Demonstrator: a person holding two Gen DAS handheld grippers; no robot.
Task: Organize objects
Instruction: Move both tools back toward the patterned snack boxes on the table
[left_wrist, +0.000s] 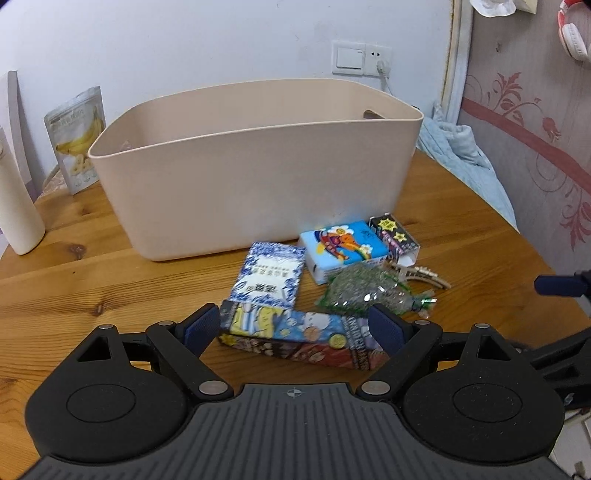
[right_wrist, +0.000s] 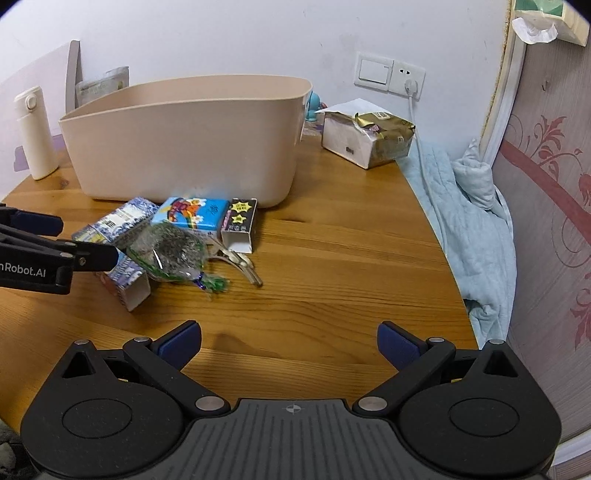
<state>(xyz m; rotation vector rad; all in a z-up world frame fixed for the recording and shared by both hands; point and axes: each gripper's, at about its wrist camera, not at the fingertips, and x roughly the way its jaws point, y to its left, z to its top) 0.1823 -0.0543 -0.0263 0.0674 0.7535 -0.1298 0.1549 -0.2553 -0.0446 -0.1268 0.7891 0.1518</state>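
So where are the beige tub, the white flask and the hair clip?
beige tub (left_wrist: 258, 192): left wrist view, front wall.
white flask (right_wrist: 35, 136): right wrist view, body.
hair clip (left_wrist: 428, 275): left wrist view, its toothed arm.

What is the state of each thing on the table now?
Beige bin: upright, no lid.
Long cartoon box: lying flat, between open left gripper.
Black star box: end flap open.
Right gripper: open, empty.
White bottle: upright, capped.
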